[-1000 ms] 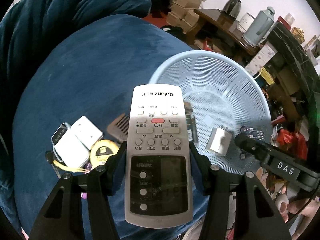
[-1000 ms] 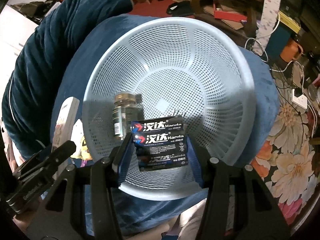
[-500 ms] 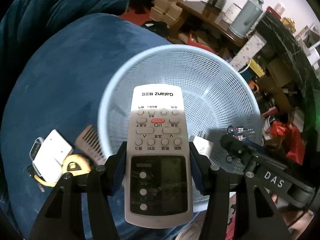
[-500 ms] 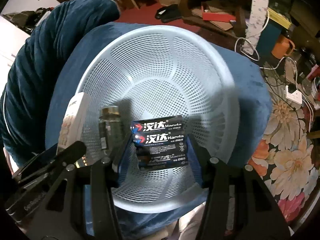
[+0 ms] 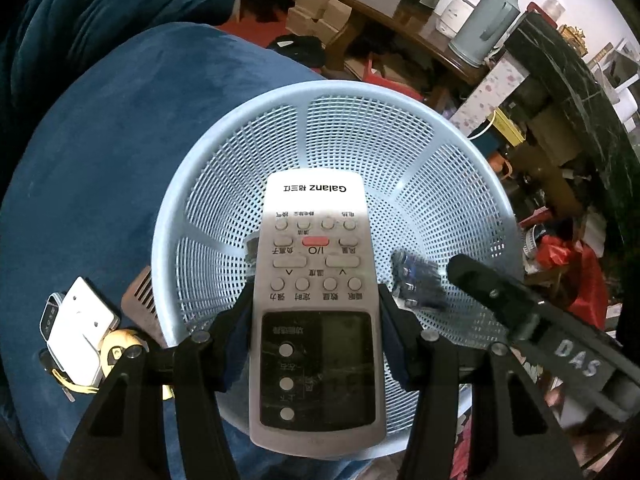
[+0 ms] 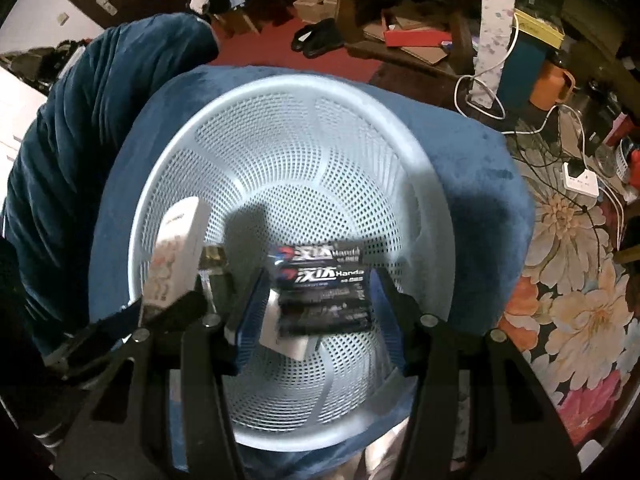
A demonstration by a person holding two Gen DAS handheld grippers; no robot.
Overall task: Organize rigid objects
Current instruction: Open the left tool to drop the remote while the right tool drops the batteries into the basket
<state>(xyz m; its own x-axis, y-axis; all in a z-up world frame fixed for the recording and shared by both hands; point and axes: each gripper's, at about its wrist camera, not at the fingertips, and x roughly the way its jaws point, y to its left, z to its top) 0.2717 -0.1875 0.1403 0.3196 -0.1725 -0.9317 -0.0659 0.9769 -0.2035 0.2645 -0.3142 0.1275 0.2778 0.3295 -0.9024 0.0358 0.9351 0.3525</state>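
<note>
My left gripper (image 5: pixel 316 308) is shut on a grey Galanz remote control (image 5: pixel 316 280) and holds it over the light blue mesh basket (image 5: pixel 400 128). My right gripper (image 6: pixel 320 300) has opened; the black Handa battery pack (image 6: pixel 324 280) is blurred between the spread jaws, above the basket (image 6: pixel 280 120). The pack (image 5: pixel 416 280) and the right gripper's finger (image 5: pixel 500 292) also show in the left wrist view. A small glass jar (image 6: pixel 216 264) and a white plug adapter (image 6: pixel 286 340) lie in the basket. The remote (image 6: pixel 176 248) shows at the left in the right wrist view.
The basket sits on a blue velvet cushion (image 5: pixel 100 140). Left of it lie a brown comb (image 5: pixel 140 300), a white box (image 5: pixel 80 332) and a yellow tape measure (image 5: pixel 120 348). A floral cloth (image 6: pixel 580 280) with cables and a power strip (image 6: pixel 580 176) lies to the right.
Both grippers moved further over the basket. The right gripper's jaws spread apart and the battery pack is no longer clamped, now blurred. The left gripper still holds the remote.
</note>
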